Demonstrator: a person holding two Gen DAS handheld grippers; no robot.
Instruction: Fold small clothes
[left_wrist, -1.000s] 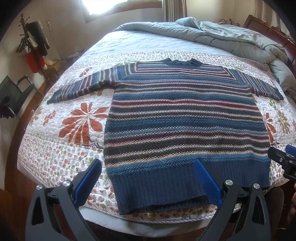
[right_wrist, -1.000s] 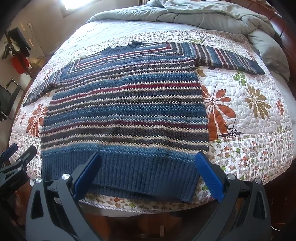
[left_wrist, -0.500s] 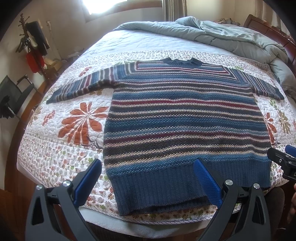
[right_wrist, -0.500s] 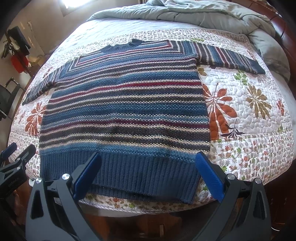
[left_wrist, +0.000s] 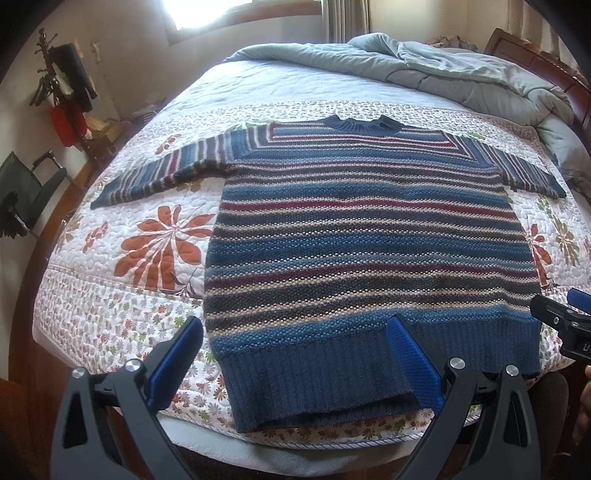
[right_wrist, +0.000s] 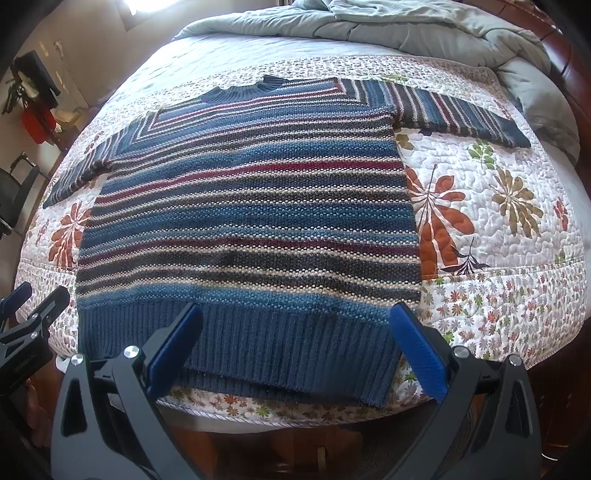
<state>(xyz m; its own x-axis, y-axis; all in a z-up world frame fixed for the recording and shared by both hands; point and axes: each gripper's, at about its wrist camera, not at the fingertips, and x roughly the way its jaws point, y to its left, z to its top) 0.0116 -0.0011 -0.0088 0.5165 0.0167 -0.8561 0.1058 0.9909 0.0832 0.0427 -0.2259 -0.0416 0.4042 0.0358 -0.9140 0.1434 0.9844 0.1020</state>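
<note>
Two grippers hover wide open and empty at the near bed edge: left gripper (left_wrist: 295, 354) over the left hem corner, right gripper (right_wrist: 295, 343) over the right. Striped sweater (left_wrist: 362, 236) lies flat on the floral quilt (left_wrist: 110, 295), collar pointing away.

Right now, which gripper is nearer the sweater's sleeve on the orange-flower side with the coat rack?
Left. The left gripper hovers open over the hem corner below that sleeve; the right gripper sits at the opposite hem corner.
</note>
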